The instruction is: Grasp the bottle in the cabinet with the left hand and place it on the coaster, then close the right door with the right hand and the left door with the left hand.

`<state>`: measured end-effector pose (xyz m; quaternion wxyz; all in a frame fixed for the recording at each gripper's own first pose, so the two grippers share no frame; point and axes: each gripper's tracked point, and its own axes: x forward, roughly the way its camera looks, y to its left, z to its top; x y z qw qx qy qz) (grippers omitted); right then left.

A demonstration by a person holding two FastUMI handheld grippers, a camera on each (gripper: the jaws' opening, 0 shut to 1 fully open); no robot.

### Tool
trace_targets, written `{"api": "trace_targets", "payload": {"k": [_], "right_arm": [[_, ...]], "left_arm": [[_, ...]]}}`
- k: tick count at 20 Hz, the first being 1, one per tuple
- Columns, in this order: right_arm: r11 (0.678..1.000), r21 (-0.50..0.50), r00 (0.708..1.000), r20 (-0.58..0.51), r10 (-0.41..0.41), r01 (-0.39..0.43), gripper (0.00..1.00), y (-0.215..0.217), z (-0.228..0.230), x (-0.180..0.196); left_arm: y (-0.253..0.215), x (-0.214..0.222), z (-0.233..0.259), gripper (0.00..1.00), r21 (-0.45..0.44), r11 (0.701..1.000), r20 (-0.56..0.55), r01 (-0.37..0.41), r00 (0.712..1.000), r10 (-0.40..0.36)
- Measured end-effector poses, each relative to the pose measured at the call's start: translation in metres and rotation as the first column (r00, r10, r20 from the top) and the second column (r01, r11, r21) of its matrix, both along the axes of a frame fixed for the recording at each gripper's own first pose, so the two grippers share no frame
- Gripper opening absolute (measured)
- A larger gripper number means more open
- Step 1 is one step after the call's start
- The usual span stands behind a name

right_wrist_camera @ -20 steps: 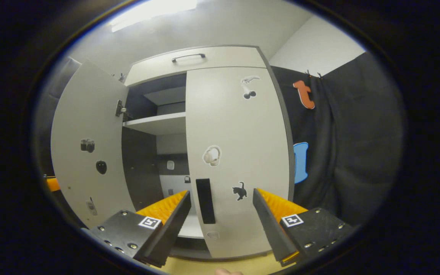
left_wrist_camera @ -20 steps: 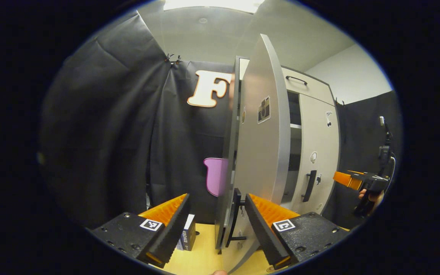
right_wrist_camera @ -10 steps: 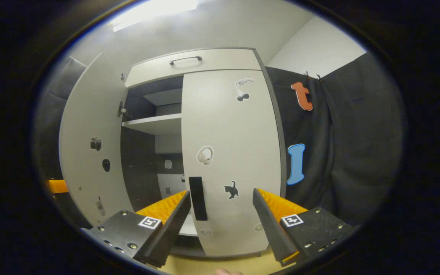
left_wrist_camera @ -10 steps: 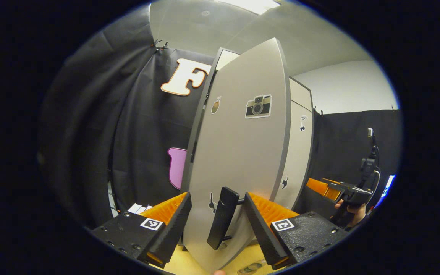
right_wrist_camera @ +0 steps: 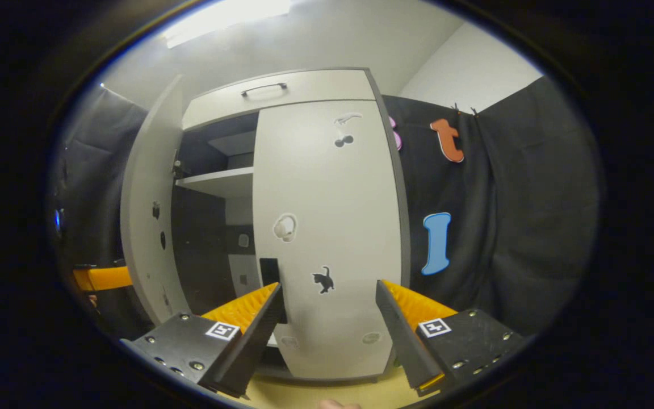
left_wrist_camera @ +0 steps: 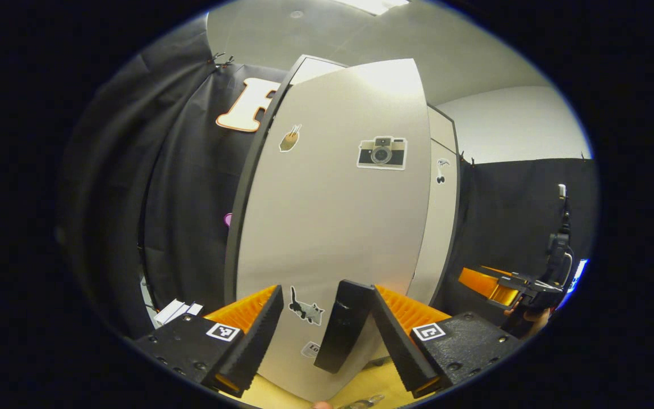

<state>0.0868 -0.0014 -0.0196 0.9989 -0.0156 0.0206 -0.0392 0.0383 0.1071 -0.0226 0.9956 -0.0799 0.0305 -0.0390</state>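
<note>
The cabinet's left door, pale grey with a camera sticker and a cat sticker, stands close in front in the left gripper view. Its black handle lies between the fingers of my left gripper, which is open; the handle sits against the right finger. In the right gripper view that left door is partly open and seen almost edge on. The right door is flush with the cabinet. My right gripper is open a short way in front of it, holding nothing. The right gripper also appears far right, held by a hand.
A wooden tabletop runs under the cabinet. A drawer with a handle tops the cabinet, and a shelf is visible through the gap. White boxes lie left of the cabinet. A small shiny thing sits at the bottom edge.
The left door has swung a good way towards the cabinet, with my left gripper following around its handle. The right door stayed flush; my right gripper drifted slightly right.
</note>
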Motion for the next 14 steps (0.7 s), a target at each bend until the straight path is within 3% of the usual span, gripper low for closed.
{"api": "trace_targets", "payload": {"k": [7, 14], "right_arm": [[0.998, -0.008, 0.998, 0.01, -0.061, 0.061, 0.99, -0.051, 0.008, -0.002], [0.998, -0.014, 0.998, 0.008, -0.066, 0.066, 0.97, -0.067, 0.007, 0.005]], "left_arm": [[-0.026, 0.04, -0.008, 0.95, 0.071, 0.997, -0.001, 0.005, 1.0, -0.005], [-0.039, 0.067, -0.012, 0.95, 0.077, 0.997, -0.003, 0.018, 1.0, -0.017]]}}
